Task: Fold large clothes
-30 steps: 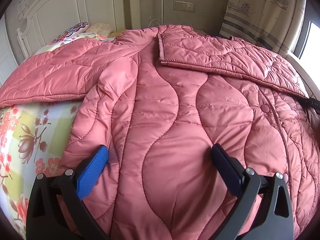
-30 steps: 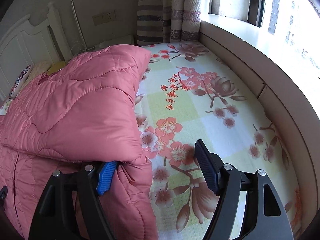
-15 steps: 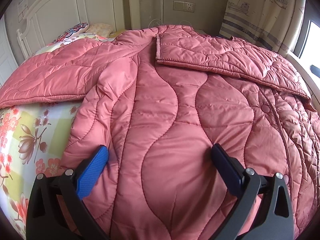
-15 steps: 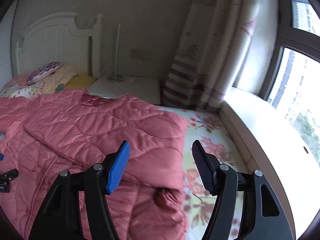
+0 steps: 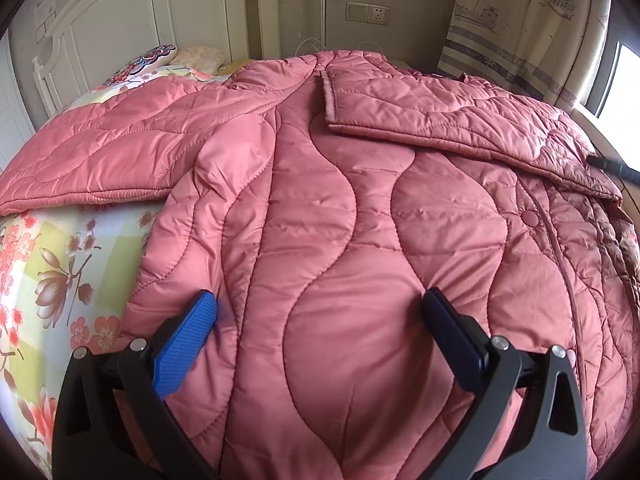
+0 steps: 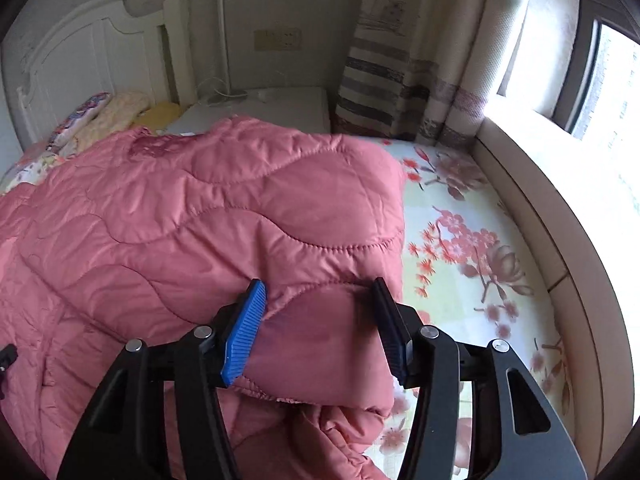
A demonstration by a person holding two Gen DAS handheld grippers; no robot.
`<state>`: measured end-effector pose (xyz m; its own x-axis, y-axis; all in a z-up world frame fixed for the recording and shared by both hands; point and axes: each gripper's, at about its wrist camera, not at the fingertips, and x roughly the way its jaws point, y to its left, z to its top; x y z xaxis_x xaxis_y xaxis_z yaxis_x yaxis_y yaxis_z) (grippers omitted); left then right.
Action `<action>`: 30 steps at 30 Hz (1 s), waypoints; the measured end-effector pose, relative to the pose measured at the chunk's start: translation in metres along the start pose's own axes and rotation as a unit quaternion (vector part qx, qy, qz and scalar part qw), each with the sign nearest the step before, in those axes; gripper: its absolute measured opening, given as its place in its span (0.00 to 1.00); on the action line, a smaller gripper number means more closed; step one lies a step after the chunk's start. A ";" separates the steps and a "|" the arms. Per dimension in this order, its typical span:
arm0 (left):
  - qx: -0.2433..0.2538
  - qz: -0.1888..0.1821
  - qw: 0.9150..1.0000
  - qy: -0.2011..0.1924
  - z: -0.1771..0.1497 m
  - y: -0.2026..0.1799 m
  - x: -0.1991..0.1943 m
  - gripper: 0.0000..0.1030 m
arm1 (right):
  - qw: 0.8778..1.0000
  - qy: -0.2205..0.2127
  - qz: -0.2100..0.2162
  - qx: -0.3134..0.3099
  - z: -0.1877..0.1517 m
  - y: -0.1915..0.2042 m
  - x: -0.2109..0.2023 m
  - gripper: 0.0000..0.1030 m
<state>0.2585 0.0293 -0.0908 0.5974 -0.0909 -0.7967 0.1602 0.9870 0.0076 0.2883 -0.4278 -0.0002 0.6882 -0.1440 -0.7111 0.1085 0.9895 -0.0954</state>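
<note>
A large pink quilted coat (image 5: 340, 240) lies spread over the bed, with one sleeve (image 5: 440, 120) folded across its upper body. My left gripper (image 5: 320, 312) is open, its blue pads (image 5: 188, 340) wide apart and resting low on the coat's body. In the right wrist view the folded-over part of the coat (image 6: 240, 208) reaches the bed's right side. My right gripper (image 6: 320, 300) straddles its near corner. Its jaws are closing, and the puffy fabric fills the gap, with both pads (image 6: 244, 332) pressing into it.
A floral bedsheet (image 6: 460, 248) shows to the right of the coat and at the left (image 5: 48, 280). A white headboard (image 5: 120, 20), pillows (image 6: 104, 112) and a bedside cabinet (image 6: 280, 108) stand at the far end. A padded ledge (image 6: 540, 208) and a curtain (image 6: 400, 60) border the window side.
My right gripper has swung from the bare sheet over to the coat's folded corner. Its jaws have narrowed around the fabric. The left gripper and the coat's body have not moved.
</note>
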 end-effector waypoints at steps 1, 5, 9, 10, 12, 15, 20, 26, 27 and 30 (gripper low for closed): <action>0.000 0.000 1.000 0.000 0.000 0.000 0.000 0.98 | 1.000 -0.012 0.013 0.004 0.006 0.001 -0.006 0.50; 0.001 0.000 1.000 0.000 0.000 -0.001 0.000 0.98 | 0.997 -0.073 -0.014 0.010 0.052 0.007 -0.012 0.53; 0.001 0.000 1.000 0.000 0.000 0.000 0.000 0.98 | 0.999 0.003 -0.044 0.000 0.071 0.006 0.052 0.53; 0.000 0.000 1.000 0.000 0.000 -0.001 0.000 0.98 | 0.997 0.055 -0.047 -0.002 0.066 0.005 0.077 0.53; 0.001 0.001 1.000 0.001 0.000 -0.001 0.000 0.98 | 0.998 0.056 -0.039 0.000 0.058 0.004 0.087 0.54; 0.001 0.001 1.000 0.000 0.000 -0.001 0.000 0.98 | 0.998 0.059 -0.024 0.002 0.063 0.005 0.073 0.53; 0.001 0.001 1.000 0.000 0.000 -0.002 0.001 0.98 | 0.998 -0.015 -0.057 0.034 0.087 -0.008 0.053 0.53; 0.001 0.000 1.000 0.001 0.000 -0.001 0.000 0.98 | 0.996 0.075 -0.040 0.032 0.076 -0.014 0.100 0.54; 0.001 0.000 1.000 0.000 0.000 -0.001 0.000 0.98 | 0.996 0.076 -0.037 0.038 0.078 -0.015 0.094 0.54; 0.001 0.000 1.000 0.001 0.001 -0.001 0.000 0.98 | 0.997 0.043 -0.031 0.048 0.075 -0.013 0.054 0.55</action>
<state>0.2594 0.0284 -0.0906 0.5964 -0.0903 -0.7976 0.1614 0.9869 0.0089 0.3779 -0.4488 0.0149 0.6153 -0.1985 -0.7629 0.2188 0.9728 -0.0766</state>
